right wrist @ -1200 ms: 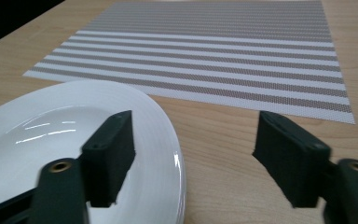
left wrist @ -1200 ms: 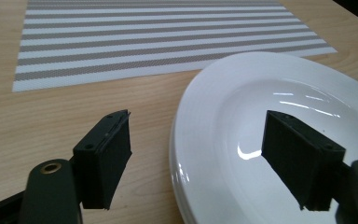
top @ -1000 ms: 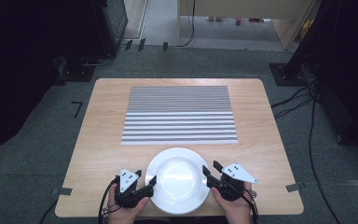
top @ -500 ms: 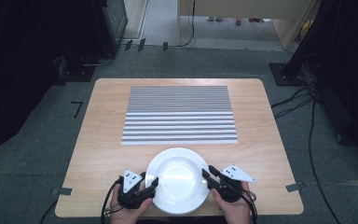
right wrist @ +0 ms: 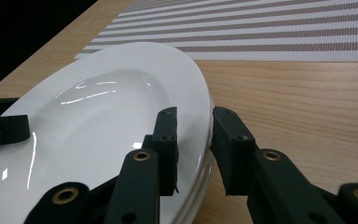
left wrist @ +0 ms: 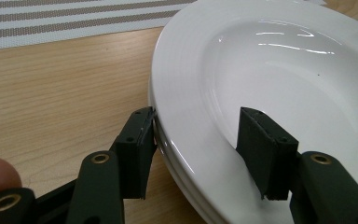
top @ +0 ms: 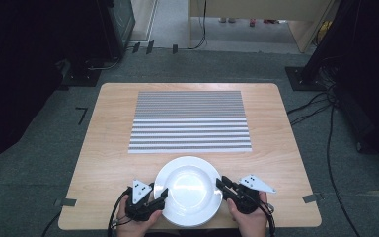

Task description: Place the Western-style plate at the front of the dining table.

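In the high view a white plate (top: pixel 190 191) sits at the lower centre of the frame, near the front edge of the wooden table (top: pixel 103 163), just below a striped placemat (top: pixel 190 121) that fills the middle of the frame. The left tongs (top: pixel 162 193) meet the plate's lower left rim and the right tongs (top: pixel 220 184) its right rim, each held by a hand at the bottom edge.

The left gripper view adds what the high view cannot: the plate (left wrist: pixel 270 84) appears to be a stack, with a second rim edge showing under the top one. Its tongs (left wrist: pixel 198 144) are spread wide, one jaw outside the rim at lower left, touching its edge, the other over the plate's inner surface at lower right. The right gripper view shows its tongs (right wrist: pixel 193 149) straddling the rim of the plate (right wrist: pixel 121 93) with a narrow gap, both jaws close against it; whether they actually pinch it I cannot tell.

Compared with the frames before, both tongs have moved inward to the plate's rim, and the plate has not shifted.
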`<state>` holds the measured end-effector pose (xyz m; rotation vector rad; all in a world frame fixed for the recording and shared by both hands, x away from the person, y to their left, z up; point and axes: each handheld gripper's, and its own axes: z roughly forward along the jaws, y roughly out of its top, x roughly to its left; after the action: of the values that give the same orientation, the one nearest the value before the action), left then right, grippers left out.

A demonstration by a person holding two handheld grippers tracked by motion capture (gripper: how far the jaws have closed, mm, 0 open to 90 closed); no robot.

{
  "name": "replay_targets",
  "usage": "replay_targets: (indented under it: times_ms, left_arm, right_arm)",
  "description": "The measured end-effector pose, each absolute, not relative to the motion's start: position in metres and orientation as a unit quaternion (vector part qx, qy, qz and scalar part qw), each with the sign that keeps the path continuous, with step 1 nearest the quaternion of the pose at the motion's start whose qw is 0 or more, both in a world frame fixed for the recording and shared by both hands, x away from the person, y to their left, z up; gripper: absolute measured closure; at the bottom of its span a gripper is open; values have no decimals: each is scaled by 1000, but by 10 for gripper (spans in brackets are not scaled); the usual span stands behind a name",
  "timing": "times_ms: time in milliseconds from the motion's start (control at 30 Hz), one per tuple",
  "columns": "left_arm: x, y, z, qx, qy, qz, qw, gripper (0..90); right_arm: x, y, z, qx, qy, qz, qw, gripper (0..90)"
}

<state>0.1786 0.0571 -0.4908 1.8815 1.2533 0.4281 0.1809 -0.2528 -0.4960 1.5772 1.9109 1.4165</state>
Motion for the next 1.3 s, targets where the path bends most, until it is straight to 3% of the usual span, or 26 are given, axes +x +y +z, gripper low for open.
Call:
replay_targets:
  times_ms: [433, 700, 1033, 1300]
  left_arm:
    - [179, 60, -490, 737, 507, 157, 417, 494]
    - [181, 62, -491, 733, 516, 146, 418, 494]
    - [181, 62, -491, 732, 516, 144, 420, 495]
    - [181, 62, -491, 730, 518, 143, 421, 493]
  right_arm:
    - [180, -254, -500, 570, 628, 513, 130, 768]
    - [183, -256, -503, 602, 586, 537, 76, 778]
    - [181, -253, -501, 591, 586, 545, 98, 776]
    - [180, -254, -495, 571, 574, 580, 85, 783]
